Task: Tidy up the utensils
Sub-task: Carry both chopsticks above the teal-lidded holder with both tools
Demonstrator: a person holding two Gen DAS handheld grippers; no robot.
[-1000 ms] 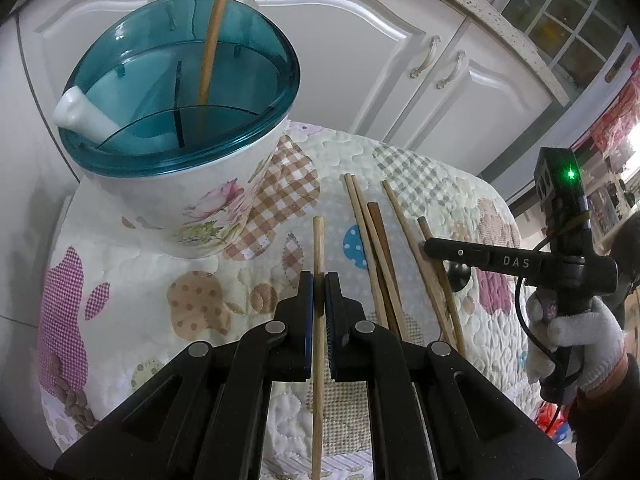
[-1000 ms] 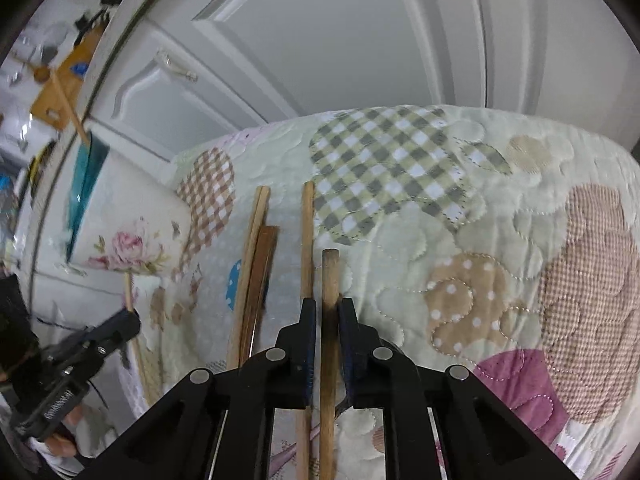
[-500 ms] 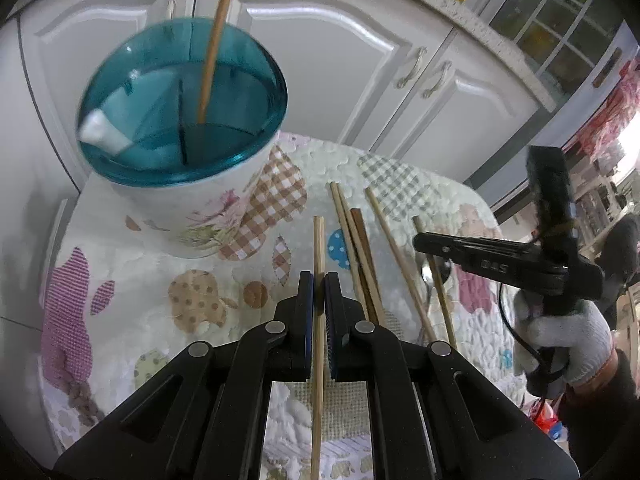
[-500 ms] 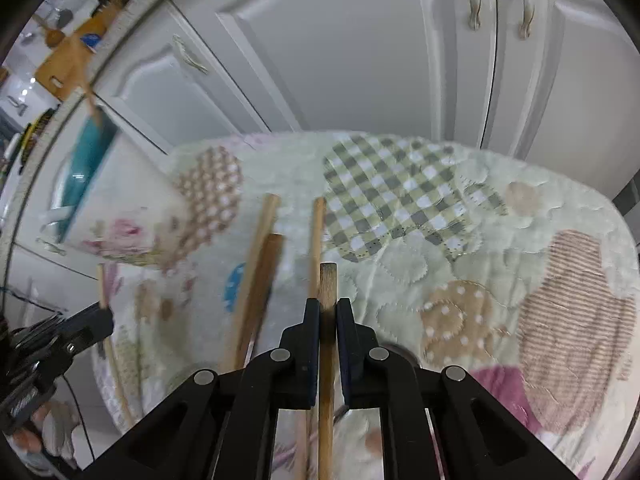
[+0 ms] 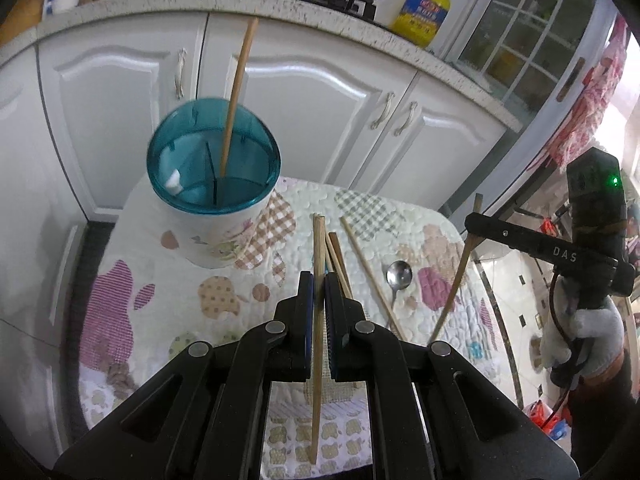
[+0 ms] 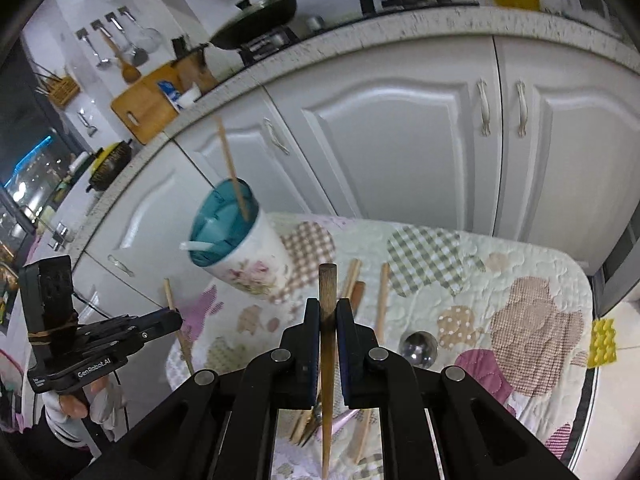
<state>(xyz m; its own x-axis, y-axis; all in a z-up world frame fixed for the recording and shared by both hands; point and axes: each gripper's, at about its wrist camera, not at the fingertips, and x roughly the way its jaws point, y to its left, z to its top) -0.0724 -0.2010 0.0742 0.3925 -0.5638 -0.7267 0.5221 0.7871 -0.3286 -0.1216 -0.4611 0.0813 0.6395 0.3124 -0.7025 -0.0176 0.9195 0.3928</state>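
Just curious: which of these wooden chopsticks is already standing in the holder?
The pale wooden chopstick leaning upright in the teal-rimmed floral holder; the others lie flat or are gripped.

A yellow oil bottle (image 5: 421,15) and a pan (image 6: 256,16) sit above white cabinets (image 5: 312,108).

A holder (image 5: 212,216) stands on the quilt (image 5: 160,300), left of loose chopsticks (image 5: 372,276) and spoon (image 5: 398,274)
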